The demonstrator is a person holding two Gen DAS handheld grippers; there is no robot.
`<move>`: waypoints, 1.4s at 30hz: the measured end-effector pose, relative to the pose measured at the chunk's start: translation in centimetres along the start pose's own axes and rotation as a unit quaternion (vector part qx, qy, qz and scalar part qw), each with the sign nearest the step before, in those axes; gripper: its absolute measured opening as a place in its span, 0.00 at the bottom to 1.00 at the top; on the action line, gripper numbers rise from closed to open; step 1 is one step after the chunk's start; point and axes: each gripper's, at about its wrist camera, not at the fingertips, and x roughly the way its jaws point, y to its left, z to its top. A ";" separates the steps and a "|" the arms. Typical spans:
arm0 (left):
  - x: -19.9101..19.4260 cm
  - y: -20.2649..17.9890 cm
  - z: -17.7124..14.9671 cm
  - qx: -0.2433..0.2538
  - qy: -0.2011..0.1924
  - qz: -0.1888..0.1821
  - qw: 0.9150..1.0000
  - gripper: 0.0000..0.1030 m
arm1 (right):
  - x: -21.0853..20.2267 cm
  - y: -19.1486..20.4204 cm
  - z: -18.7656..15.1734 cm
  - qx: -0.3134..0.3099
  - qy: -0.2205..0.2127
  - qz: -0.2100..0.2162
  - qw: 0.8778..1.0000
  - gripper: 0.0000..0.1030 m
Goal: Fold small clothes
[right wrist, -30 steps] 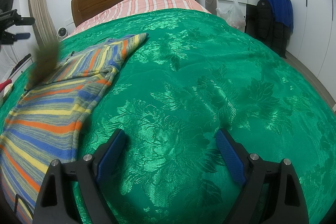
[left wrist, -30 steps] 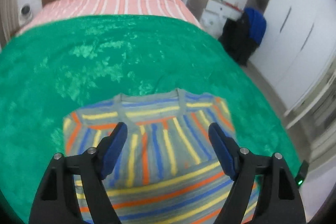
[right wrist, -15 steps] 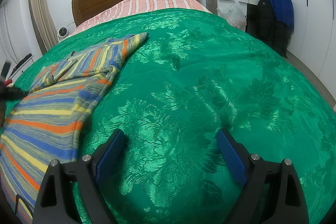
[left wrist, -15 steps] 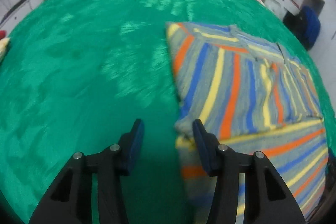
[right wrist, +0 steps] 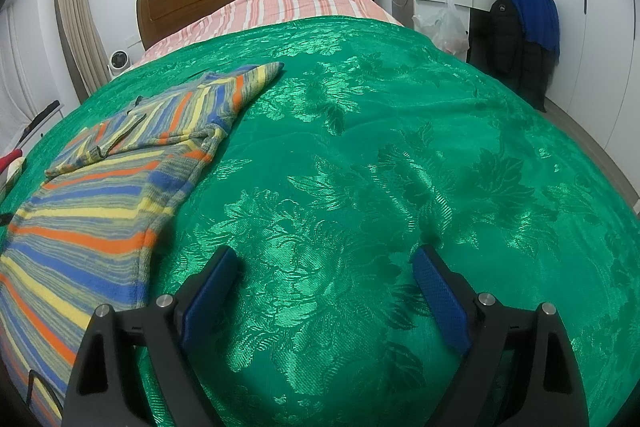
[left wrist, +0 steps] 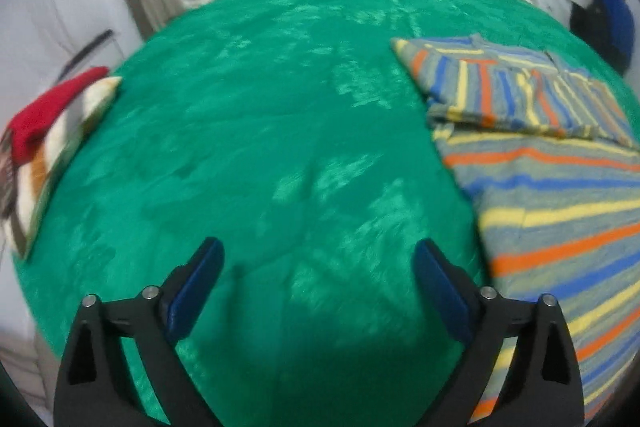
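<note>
Left gripper [left wrist: 318, 259] w/ jaws just opened wide, nothing btwn them, over bare shiny green bedspread [left wrist: 256, 131]. Right gripper [right wrist: 324, 267] wide too, empty. Striped knit top [right wrist: 104, 195] flat on spread, sleeves folded in, just left of right gripper.

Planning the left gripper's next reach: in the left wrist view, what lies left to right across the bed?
Folded red-and-white clothes at the left edge → bare green bedspread → striped shirt on the right.
</note>
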 end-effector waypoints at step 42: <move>3.1 -0.3 -2.9 -0.059 -0.044 -0.012 0.997 1.00 | 0.1 0.0 -0.1 -0.004 -0.003 -0.005 1.000 0.87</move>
